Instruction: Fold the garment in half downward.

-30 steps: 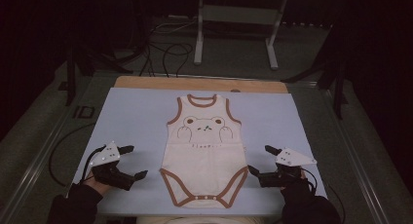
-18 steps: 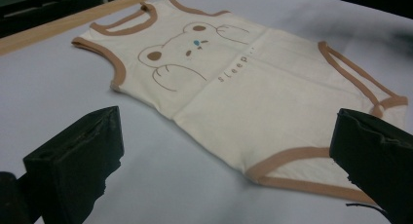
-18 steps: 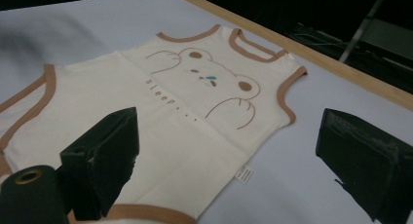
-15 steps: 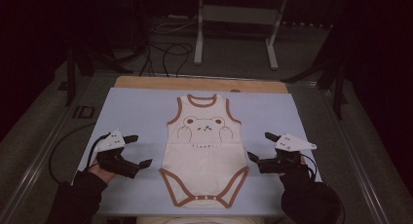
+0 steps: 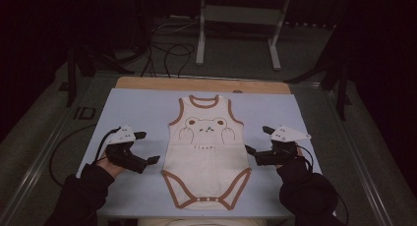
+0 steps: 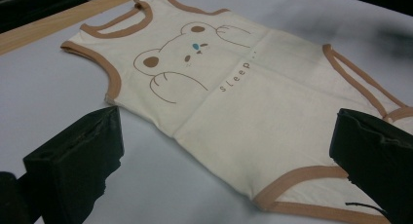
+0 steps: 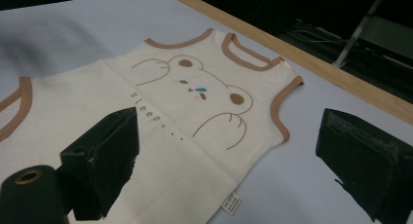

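Bodysuit [image 5: 206, 150] lies flat and face up in the middle of the counter [image 5: 133, 105], neck toward the far wooden edge, snap crotch toward the person.

Left of the bodysuit, the left tool [image 5: 146, 147] hovers just beside the side seam, jaws spread wide and holding nothing. In the left gripper view the near edge of the cloth sits between those jaws, from below the armhole down to the brown leg binding [image 6: 311, 177]. For a clean pinch, I judge it best to come in low, slide one jaw under the edge and take a single layer pair at the seam, not a bunch.

Right of the bodysuit, the right tool [image 5: 256, 141] is likewise released and empty. One jaw seems to hang over the cloth near the care tag [image 7: 232, 203], though the angle makes contact hard to judge. It should grip opposite the left one, so the fabric lifts evenly and stays unwrinkled.
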